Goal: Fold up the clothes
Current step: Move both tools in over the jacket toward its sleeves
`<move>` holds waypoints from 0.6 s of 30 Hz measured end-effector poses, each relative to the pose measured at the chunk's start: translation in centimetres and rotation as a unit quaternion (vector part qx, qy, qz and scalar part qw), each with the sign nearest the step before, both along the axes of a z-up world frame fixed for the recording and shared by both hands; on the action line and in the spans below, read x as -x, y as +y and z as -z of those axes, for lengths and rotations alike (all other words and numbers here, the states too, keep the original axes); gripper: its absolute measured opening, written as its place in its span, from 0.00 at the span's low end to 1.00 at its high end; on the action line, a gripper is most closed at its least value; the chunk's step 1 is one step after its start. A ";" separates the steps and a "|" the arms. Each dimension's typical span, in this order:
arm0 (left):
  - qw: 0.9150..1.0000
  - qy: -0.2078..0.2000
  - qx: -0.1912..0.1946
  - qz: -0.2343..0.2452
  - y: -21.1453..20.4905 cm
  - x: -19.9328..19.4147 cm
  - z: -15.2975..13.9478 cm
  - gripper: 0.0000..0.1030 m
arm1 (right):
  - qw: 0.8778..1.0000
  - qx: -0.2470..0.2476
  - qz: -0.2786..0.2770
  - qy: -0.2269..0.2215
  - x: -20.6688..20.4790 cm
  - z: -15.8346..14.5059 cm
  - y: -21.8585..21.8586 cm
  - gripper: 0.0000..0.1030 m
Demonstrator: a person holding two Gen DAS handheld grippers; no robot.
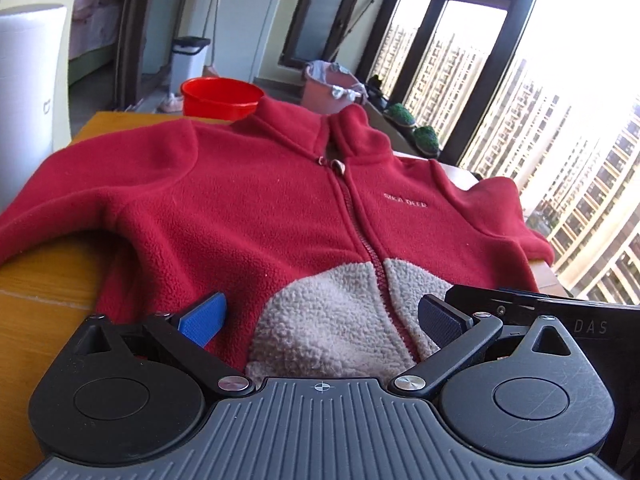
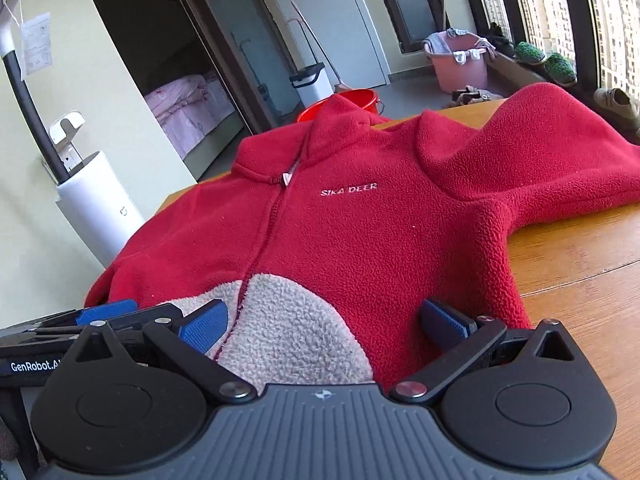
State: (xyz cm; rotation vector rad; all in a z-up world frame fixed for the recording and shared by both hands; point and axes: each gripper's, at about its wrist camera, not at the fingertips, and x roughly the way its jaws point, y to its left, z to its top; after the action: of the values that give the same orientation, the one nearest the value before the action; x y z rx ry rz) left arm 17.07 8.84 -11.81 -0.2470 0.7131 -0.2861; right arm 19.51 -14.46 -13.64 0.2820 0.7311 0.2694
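Note:
A red fleece jacket with a zip front, a grey fleece patch at the hem and "SIKA DEER" on the chest lies flat, front up, on a wooden table. Its sleeves spread out to both sides. My left gripper is open over the hem, its blue pads either side of the grey patch and zip. My right gripper is open over the hem to the right of the zip on the same jacket. The left gripper also shows at the left edge of the right wrist view. Neither holds cloth.
A red bucket stands past the table's far edge, a pink basket with laundry on the floor beyond. A white cylinder appliance stands left of the table. Windows run along the right. Bare wood lies right of the jacket.

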 end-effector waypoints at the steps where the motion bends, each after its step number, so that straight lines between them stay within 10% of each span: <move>1: 1.000 -0.004 0.006 -0.002 0.3 0.4 0.0 1.00 | 1.000 0.008 -0.006 0.002 0.0 0.0 0.2 1.00; 18: 0.997 -0.010 -0.074 -0.015 -0.8 3.7 -0.3 1.00 | 0.994 0.087 -0.067 0.010 5.0 -0.2 1.4 1.00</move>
State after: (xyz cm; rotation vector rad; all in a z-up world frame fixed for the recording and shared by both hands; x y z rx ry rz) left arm 13.41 7.99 -11.48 -0.1141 0.7075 -0.2051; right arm 14.54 -13.06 -13.44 0.0708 0.7903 0.3277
